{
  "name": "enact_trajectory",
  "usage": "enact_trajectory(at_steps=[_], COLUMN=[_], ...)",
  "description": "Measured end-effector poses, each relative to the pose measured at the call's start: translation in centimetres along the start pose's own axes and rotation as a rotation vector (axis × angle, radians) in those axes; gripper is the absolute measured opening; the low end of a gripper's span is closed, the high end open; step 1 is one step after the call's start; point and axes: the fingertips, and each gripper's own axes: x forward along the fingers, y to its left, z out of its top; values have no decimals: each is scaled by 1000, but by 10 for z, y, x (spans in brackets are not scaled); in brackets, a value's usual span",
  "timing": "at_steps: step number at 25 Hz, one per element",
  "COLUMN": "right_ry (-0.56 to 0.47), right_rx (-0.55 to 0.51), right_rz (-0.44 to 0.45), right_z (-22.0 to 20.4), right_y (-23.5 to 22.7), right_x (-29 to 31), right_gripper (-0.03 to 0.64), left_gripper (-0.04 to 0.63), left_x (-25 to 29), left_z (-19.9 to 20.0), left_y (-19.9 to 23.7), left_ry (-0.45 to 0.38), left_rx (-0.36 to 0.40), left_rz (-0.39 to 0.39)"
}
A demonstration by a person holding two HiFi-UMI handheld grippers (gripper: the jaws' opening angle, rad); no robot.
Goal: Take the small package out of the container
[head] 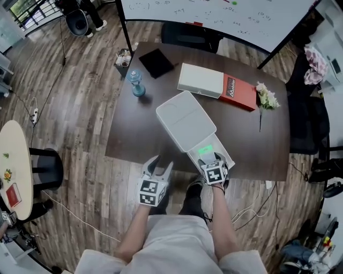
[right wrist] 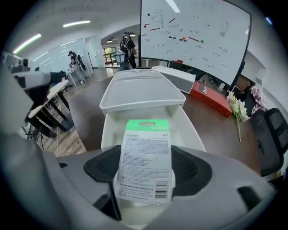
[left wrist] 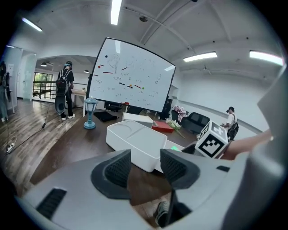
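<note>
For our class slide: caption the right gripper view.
Right claw grips the green-topped small package over the open white container.

Dark wooden table (head: 134, 128) bearing scattered things
A white container (head: 185, 122) is lying mid-table; far behind it, left to right, are sitting a blue lantern (head: 136, 84), black pad (head: 156, 62), white box (head: 200, 80), red box (head: 241, 92) and flowers (head: 266, 96).

Dense lines of fine print are seen on the white back of the small package (right wrist: 144, 161), under a green header strip, with a barcode at the lower right; none of it can be read. White lettering is printed on a dark strip of the red box (head: 244, 95), too small to be made out. Handwritten marks on the whiteboard (head: 214, 16) are illegible.
</note>
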Motion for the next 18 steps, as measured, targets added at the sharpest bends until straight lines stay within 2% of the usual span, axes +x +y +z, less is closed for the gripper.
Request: enact_trajectory(at_steps=[7,13,18], right_ry=[-94,-204,-358], right_rx=[19,56,66], right_rz=[23,72,95], right_z=[4,-7,-18], right_y=[1,-8,-25], right_x=[-34,-73,-105], right_gripper=[350,350,351], left_gripper=[196,196,196], left_x=[4,11,17], left_z=[-9,2,-5], left_y=[-40,-81,-119], left_ry=[31,-5,18], left_rx=[3,20,71], left_rz=[-38,-2,11])
